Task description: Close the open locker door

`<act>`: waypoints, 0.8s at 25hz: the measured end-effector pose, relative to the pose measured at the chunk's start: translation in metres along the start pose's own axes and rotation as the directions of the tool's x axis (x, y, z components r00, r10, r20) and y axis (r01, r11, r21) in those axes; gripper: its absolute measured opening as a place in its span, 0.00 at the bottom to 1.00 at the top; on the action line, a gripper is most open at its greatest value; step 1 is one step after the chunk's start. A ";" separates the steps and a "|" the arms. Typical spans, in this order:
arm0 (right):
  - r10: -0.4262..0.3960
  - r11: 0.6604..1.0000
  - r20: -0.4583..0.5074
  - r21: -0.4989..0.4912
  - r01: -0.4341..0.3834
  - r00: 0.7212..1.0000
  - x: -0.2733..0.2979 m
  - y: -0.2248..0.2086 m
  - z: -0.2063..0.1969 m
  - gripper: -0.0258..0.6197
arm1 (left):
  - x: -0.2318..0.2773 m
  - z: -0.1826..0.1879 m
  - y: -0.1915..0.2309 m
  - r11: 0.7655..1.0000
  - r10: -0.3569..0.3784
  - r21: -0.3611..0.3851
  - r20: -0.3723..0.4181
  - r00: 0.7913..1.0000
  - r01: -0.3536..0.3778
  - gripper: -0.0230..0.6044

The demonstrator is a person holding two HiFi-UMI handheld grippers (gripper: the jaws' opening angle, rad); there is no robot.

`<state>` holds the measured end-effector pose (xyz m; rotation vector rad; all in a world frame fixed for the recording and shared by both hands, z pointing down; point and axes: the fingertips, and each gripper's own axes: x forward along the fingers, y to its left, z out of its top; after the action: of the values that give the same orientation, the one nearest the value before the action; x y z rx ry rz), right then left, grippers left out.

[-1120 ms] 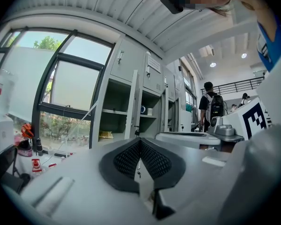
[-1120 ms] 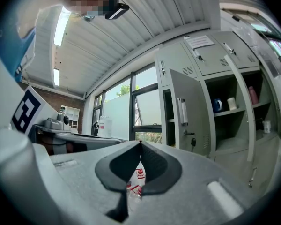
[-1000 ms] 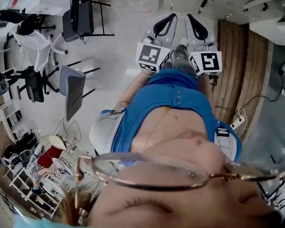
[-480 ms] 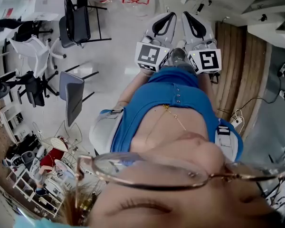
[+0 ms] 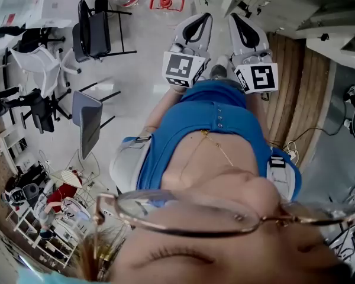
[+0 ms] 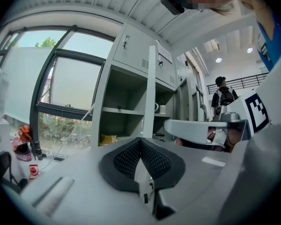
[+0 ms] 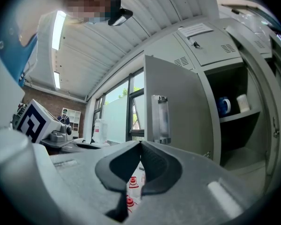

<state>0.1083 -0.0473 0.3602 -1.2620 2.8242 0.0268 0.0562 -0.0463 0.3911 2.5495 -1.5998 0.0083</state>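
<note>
**Locker door (image 7: 175, 102) open, both jaws closed**

Head view: the left gripper (image 5: 202, 20) and the right gripper (image 5: 236, 21) are side by side in front of the person's blue shirt (image 5: 216, 123). Both point forward over the pale floor (image 5: 148, 52). A black chair (image 5: 97, 19) stands well apart at the left.

Left gripper view: the jaws are pressed together with nothing between them. Ahead stand the grey lockers (image 6: 136, 50), with an open shelf (image 6: 124, 110) below.

Right gripper view: these jaws are also together and empty. The door stands swung out ahead of them. To the right of it, the open compartment holds a blue cup (image 7: 223, 106).
</note>
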 end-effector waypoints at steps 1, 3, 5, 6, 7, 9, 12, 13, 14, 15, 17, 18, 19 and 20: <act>0.000 1.000 0.003 0.002 0.000 1.000 0.001 -0.004 0.002 0.04 | 0.003 0.001 0.003 1.000 0.007 0.005 0.001 1.000 -0.007 0.04; 0.002 1.000 0.011 0.009 -0.002 1.000 0.001 -0.012 0.006 0.04 | 0.009 0.003 0.005 1.000 0.012 -0.001 -0.001 1.000 -0.012 0.04; 0.014 1.000 0.026 0.017 -0.014 1.000 0.002 -0.019 0.010 0.04 | 0.015 0.006 0.006 1.000 0.019 -0.006 0.000 1.000 -0.019 0.04; 0.026 1.000 0.034 0.018 -0.026 0.999 0.004 -0.022 0.013 0.04 | 0.018 0.007 0.009 1.000 0.026 -0.003 0.003 1.000 -0.026 0.04; 0.042 0.999 0.040 0.015 -0.042 0.998 0.005 -0.022 0.015 0.04 | 0.021 0.007 0.010 0.999 0.033 -0.003 0.006 0.999 -0.033 0.04; 0.079 0.997 0.042 0.006 -0.080 0.996 0.009 -0.022 0.017 0.14 | 0.025 0.007 0.011 0.999 0.041 -0.016 0.005 0.999 -0.041 0.04; 0.113 0.994 0.043 0.006 -0.113 0.993 0.016 -0.022 0.019 0.19 | 0.029 0.008 0.015 0.998 0.053 -0.021 0.004 0.999 -0.053 0.04; 0.115 0.993 0.044 0.005 -0.115 0.992 0.018 -0.022 0.020 0.20 | 0.030 0.008 0.017 0.998 0.058 -0.017 0.004 0.998 -0.058 0.04; 0.115 0.993 0.043 0.002 -0.116 0.992 0.021 -0.023 0.021 0.22 | 0.031 0.008 0.019 0.998 0.063 -0.015 0.003 0.998 -0.063 0.04; 0.116 0.993 0.040 -0.001 -0.116 0.992 0.022 -0.023 0.022 0.24 | 0.032 0.009 0.019 0.998 0.064 -0.019 0.001 0.998 -0.064 0.04; 0.122 0.993 0.034 -0.007 -0.121 0.992 0.025 -0.024 0.024 0.28 | 0.033 0.010 0.018 0.997 0.068 -0.028 0.000 0.998 -0.068 0.04; 0.127 0.992 0.033 -0.005 -0.127 0.991 0.025 -0.024 0.025 0.29 | 0.033 0.010 0.018 0.997 0.070 -0.030 0.001 0.998 -0.070 0.04; 0.134 0.991 0.031 0.000 -0.134 0.991 0.026 -0.023 0.027 0.29 | 0.033 0.010 0.018 0.997 0.073 -0.031 0.001 0.997 -0.073 0.04; 0.140 0.990 0.032 0.002 -0.140 0.990 0.027 -0.023 0.028 0.29 | 0.034 0.009 0.018 0.997 0.075 -0.033 0.001 0.997 -0.075 0.04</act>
<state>0.1084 -0.0823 0.3308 -1.0500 2.8784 0.0455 0.0543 -0.0853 0.3863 2.4643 -1.6817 -0.0129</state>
